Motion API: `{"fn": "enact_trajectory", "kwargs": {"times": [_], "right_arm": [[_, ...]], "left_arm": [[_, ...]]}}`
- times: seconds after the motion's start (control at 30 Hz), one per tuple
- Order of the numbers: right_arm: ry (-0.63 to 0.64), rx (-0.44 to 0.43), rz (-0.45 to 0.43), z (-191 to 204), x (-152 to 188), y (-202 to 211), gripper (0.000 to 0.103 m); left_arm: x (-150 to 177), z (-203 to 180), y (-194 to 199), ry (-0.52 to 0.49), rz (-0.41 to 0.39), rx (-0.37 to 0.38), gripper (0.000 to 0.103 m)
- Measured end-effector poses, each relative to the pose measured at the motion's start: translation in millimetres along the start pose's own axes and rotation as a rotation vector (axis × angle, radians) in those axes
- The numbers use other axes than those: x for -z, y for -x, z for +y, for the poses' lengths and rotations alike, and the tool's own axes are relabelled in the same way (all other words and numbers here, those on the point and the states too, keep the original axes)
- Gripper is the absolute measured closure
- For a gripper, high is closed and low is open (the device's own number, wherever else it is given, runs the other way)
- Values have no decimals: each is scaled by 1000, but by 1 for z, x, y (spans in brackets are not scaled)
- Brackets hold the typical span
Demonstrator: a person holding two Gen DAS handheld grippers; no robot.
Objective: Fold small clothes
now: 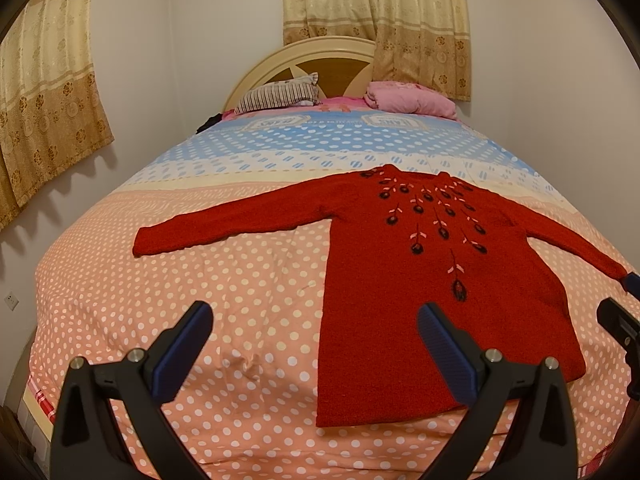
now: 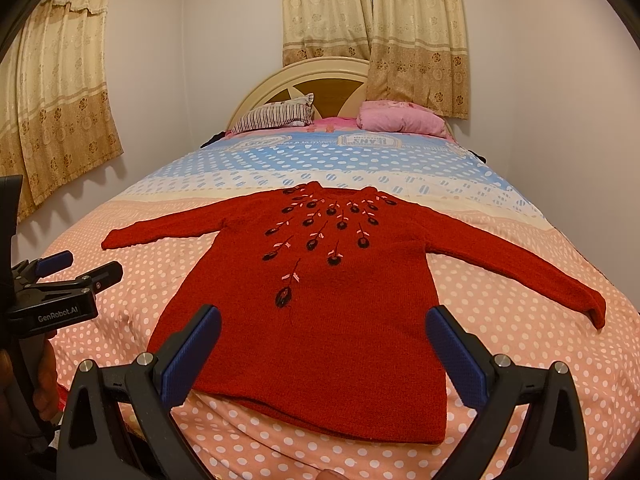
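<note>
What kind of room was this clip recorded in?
A home bedroom, most likely. A bed with a polka-dot cover fills the view, pillows lie against an arched headboard, and curtains hang behind. A red sweater lies spread flat on the bed.

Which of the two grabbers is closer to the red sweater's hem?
Right. The right gripper hangs open directly over the red sweater, just above its hem. The left gripper is open too, but mostly over the polka-dot bedspread beside the sweater's left edge.
</note>
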State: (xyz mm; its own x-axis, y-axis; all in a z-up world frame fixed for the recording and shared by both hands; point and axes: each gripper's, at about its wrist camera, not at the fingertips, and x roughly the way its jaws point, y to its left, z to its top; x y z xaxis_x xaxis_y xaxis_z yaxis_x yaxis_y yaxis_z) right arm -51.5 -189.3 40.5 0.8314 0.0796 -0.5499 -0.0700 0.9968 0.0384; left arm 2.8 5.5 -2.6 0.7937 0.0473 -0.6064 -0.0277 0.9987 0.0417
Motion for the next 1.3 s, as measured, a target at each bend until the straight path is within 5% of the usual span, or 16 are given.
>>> {"fn": "enact_trajectory", "kwargs": {"times": [0.83,1.07,1.3], "right_arm": [[-16,-50,-2,-14,0,-8,1],[-59,13,13,-52,0,-21,1],[-159,119,62,-130,9,-42,1]], "left_arm": [[-3,2,-15,0,1,-12,0],[-14,-8,-31,-32,-10,9,0],[-27,-42,-53,-93,4,79,0]]}}
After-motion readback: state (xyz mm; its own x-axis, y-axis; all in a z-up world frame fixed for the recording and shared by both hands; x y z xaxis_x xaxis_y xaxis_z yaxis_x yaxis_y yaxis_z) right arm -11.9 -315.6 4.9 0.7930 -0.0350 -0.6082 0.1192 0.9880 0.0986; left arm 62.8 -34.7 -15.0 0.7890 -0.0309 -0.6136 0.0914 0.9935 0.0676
